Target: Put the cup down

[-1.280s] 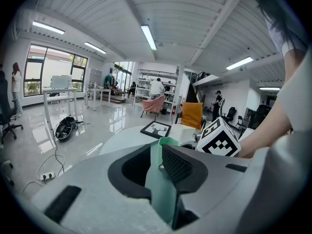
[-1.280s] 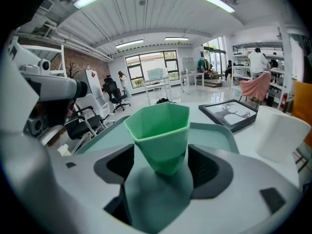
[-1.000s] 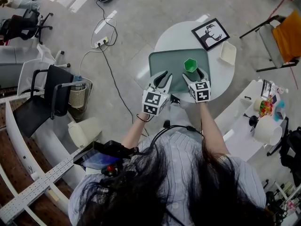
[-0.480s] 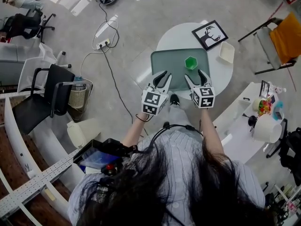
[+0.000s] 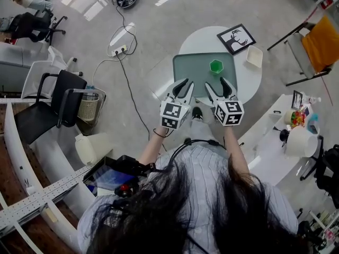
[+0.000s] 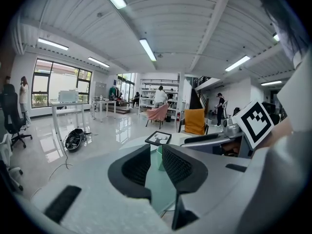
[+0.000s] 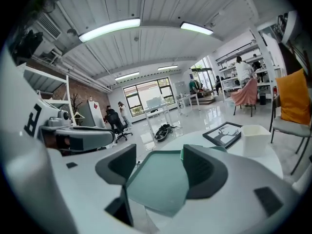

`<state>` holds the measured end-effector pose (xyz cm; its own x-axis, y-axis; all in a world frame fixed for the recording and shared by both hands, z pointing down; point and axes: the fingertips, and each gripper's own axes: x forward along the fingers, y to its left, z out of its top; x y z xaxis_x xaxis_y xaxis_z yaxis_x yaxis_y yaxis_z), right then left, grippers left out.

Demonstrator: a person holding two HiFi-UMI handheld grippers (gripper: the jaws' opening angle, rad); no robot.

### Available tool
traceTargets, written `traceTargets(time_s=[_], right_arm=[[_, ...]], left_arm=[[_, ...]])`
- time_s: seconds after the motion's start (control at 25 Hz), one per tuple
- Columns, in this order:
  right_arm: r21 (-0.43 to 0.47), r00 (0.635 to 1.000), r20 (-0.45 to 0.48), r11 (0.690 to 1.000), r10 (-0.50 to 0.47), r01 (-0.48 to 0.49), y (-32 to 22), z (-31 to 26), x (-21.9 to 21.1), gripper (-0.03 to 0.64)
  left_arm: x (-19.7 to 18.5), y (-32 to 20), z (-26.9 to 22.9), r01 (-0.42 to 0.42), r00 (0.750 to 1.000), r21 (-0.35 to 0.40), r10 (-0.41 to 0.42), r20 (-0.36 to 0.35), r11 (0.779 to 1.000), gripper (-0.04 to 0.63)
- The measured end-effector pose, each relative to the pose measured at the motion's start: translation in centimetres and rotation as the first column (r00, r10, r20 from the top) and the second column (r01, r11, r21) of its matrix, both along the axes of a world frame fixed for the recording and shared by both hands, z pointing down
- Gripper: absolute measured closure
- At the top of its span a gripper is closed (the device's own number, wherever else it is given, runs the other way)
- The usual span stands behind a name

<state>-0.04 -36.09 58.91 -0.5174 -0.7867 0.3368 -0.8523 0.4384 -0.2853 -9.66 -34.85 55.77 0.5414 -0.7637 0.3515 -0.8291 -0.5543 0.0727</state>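
A green cup [image 5: 216,66] stands upright on the green mat [image 5: 190,70] of the round white table [image 5: 249,89]. My right gripper [image 5: 217,84] hangs at the mat's near edge, apart from the cup, jaws wide open and empty. In the right gripper view the cup [image 7: 183,152] is a sliver behind one finger. My left gripper [image 5: 184,84] hovers beside it at the mat's near left, holding nothing, with a narrow gap between its jaws. Through that gap the left gripper view shows the cup [image 6: 160,158].
A framed deer picture [image 5: 236,38] and a white box [image 5: 254,57] sit on the table's far right. An orange chair [image 5: 323,38] stands to the right. A black chair [image 5: 50,110], a bin and floor cables lie to the left. A white desk [image 5: 275,136] is at near right.
The right gripper, around the cup a second ago, has let it go and drawn back toward me. The cup stays standing on the mat. The left gripper has hardly moved.
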Motion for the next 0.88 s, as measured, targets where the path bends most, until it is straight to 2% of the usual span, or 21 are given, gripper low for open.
traceTargets(time_s=[0.16,0.56,0.88], right_arm=[[0.027,1.0,0.016,1.0,-0.013,0.013,1.8,-1.5,-0.8,0.306],[0.082,0.999,0.023,0.996,-0.045,0.043,7.9,-4.2,-2.2,0.337],[0.124,0.998,0.011,0.99,-0.064,0.062,14.0,-5.8,-2.7,0.383]], left_arm=[[-0.5,1.6,-1.5,0.019,1.0,0.039,-0.019,0.02,0.999,0.517],[-0.5,7.8,-3.5,-0.001,0.999,0.077,0.004,-0.04,0.997,0.518],[-0.1,13.8,-4.3,-0.004,0.999,0.09,0.009,-0.052,0.996,0.517]])
